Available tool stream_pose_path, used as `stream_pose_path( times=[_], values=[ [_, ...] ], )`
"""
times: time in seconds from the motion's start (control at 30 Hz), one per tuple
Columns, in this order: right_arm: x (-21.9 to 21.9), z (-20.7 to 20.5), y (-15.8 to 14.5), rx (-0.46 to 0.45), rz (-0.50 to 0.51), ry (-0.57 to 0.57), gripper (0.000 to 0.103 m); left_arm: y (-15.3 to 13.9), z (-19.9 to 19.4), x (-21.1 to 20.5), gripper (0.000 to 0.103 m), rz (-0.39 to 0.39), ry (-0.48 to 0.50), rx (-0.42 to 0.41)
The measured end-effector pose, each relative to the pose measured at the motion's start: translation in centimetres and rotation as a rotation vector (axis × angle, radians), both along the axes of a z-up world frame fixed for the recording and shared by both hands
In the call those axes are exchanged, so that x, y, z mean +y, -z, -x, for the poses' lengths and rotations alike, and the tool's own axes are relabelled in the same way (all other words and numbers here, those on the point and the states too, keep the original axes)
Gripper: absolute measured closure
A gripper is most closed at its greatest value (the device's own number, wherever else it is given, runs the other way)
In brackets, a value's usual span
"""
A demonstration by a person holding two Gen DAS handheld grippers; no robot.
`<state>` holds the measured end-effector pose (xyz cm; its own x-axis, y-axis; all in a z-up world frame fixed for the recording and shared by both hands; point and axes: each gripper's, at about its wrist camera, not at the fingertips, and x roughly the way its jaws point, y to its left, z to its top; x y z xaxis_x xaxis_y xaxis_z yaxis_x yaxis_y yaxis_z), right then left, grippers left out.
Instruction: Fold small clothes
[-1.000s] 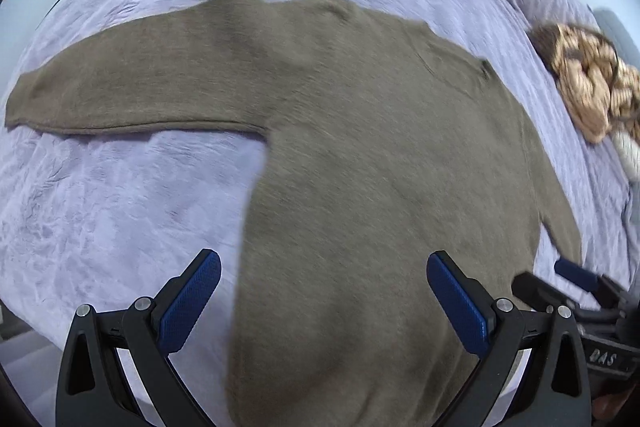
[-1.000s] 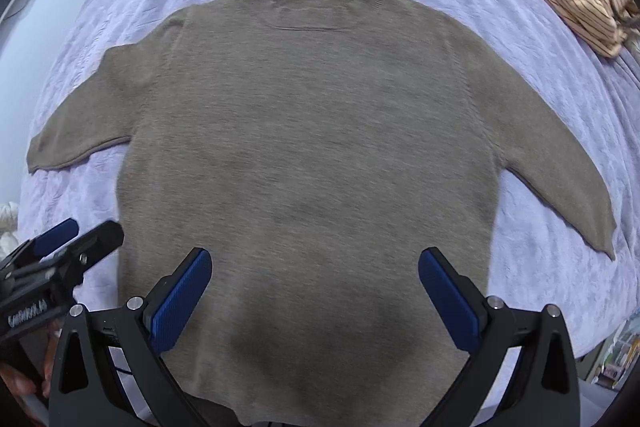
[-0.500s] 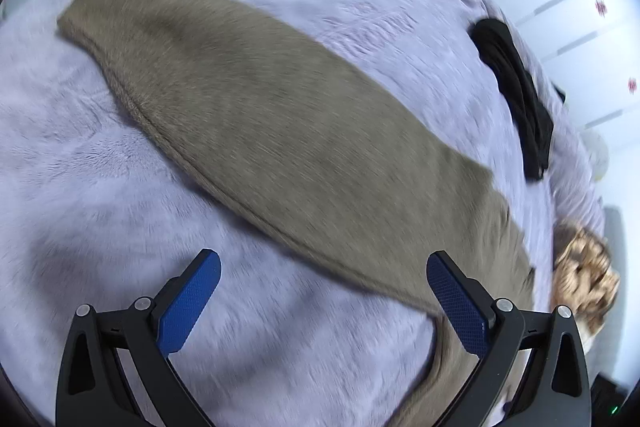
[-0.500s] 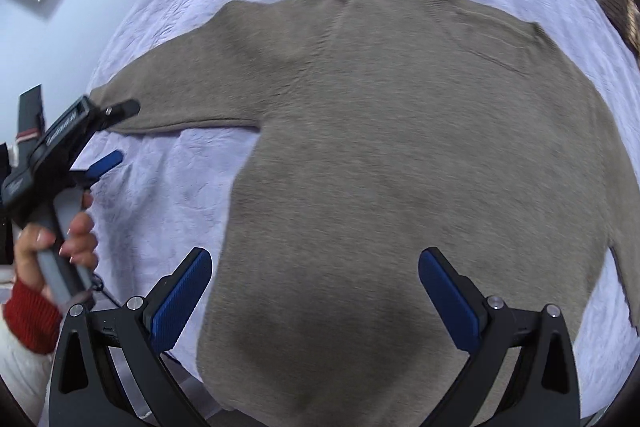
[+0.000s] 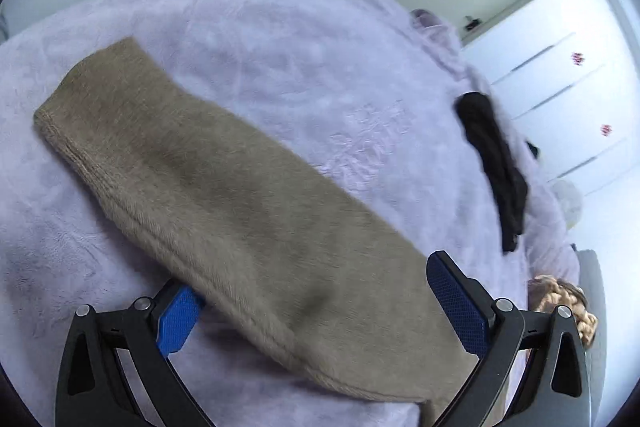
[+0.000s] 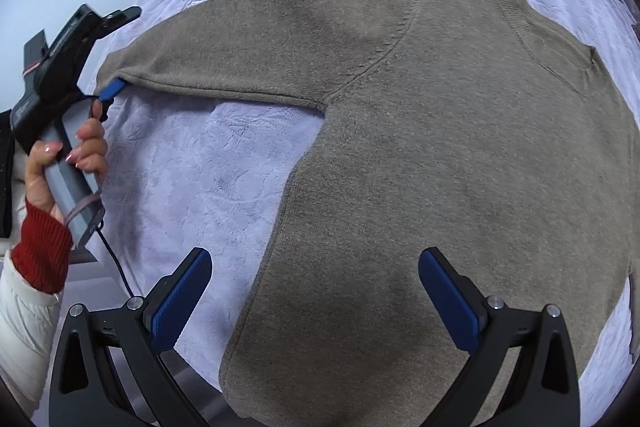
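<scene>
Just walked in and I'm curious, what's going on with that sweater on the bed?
A person is folding a brown sweater spread flat on a lilac blanket. The left gripper is open around the sleeve, one finger tucked beneath it. The right gripper hovers open above the sweater's body, holding nothing.

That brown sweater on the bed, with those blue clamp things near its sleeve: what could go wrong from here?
1. The left gripper is open astride the sweater's sleeve, one finger tucked under its edge. Closing now might also pinch the lilac blanket.
2. Its bite sits partway along the sleeve, so the cuff could flop when lifted and fold crooked.
3. The right gripper hovers open over the sweater, pinning nothing, so the body may slide.
</scene>
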<state>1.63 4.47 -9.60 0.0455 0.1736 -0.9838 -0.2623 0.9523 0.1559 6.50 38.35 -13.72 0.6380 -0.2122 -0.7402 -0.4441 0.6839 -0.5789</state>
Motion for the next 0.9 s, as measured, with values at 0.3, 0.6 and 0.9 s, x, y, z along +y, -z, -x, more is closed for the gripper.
stream_pose_path(
  times=[0.3, 0.6, 0.9],
  values=[
    [-1.7, 0.1, -0.5, -0.015, -0.020, 0.033, 0.026, 0.4, 1.3, 2.6, 0.096, 0.046, -0.119, -0.027],
    [-7.1, -0.3, -1.7, -0.022, -0.070, 0.156, 0.037, -10.9, -2.7, -11.0, 0.096, -0.073, 0.248, -0.220],
    [-18.4, 0.2, -3.3, -0.068, -0.058, 0.380, 0.037, -12.1, -6.4, -33.7, 0.096, -0.056, 0.680, -0.228]
  ],
)
